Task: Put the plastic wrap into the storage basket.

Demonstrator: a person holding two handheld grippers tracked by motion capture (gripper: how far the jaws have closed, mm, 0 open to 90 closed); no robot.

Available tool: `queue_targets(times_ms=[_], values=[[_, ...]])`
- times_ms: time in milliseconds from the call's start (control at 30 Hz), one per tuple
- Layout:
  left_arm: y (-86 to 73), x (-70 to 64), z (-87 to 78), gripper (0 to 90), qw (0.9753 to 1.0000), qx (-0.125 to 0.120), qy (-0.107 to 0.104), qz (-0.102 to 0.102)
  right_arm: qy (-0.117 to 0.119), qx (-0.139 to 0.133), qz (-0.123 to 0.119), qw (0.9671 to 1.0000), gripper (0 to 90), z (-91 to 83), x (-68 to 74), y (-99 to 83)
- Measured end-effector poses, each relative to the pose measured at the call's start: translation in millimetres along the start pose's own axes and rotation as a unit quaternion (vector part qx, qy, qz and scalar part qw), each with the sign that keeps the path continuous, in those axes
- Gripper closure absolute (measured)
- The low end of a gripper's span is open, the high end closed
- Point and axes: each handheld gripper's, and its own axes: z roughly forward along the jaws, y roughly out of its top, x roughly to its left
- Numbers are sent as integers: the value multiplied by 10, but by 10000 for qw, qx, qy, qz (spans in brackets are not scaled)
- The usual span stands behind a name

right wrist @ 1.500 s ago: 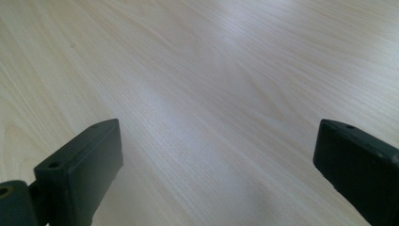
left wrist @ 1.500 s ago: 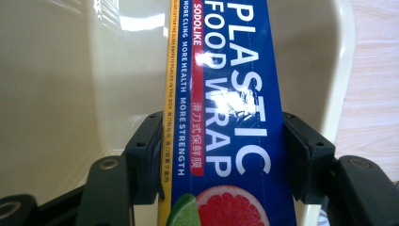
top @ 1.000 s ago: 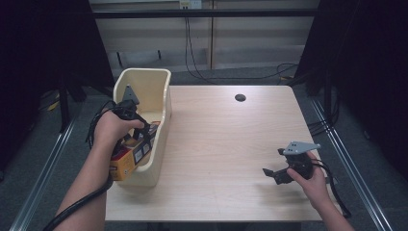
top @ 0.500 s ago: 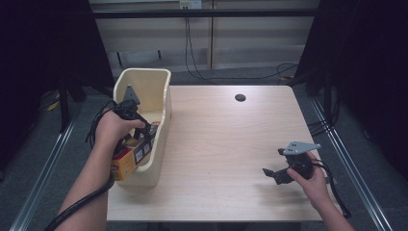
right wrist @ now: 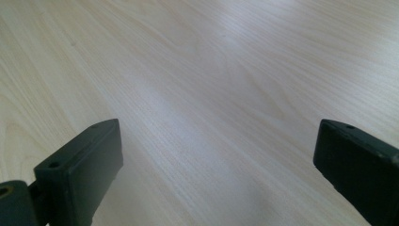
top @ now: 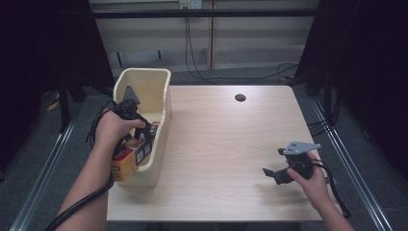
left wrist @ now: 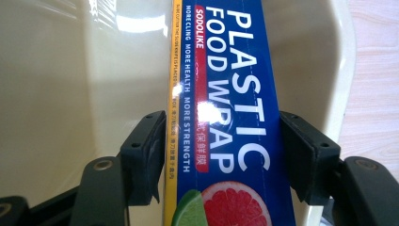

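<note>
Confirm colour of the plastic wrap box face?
Blue with white lettering, on the plastic wrap box; clearest in the left gripper view.

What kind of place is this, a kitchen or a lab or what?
Most likely a lab or recording workspace, not a kitchen: a bare light wooden table with a cable hole, loose black cables on the grey floor, and dark curtains at the sides.

The long blue plastic-wrap carton (left wrist: 230, 117) is glossy printed cardboard with specular highlights. The cream plastic bin (top: 161, 86), at 9 o'clock on the worktop, has smooth, shiny walls. The pale wood-grain worktop (top: 231, 144) has a smooth satin finish. The left claw (left wrist: 230, 155) pads are matt black plastic.
</note>
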Motion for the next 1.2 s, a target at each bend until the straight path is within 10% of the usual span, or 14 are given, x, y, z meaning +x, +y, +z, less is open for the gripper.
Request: queue_targets(times_ms=[1200], values=[[-26,-114,-362,125,9950,-901,-261,335,-16,-31,1,10000,17,-15,4,15]])
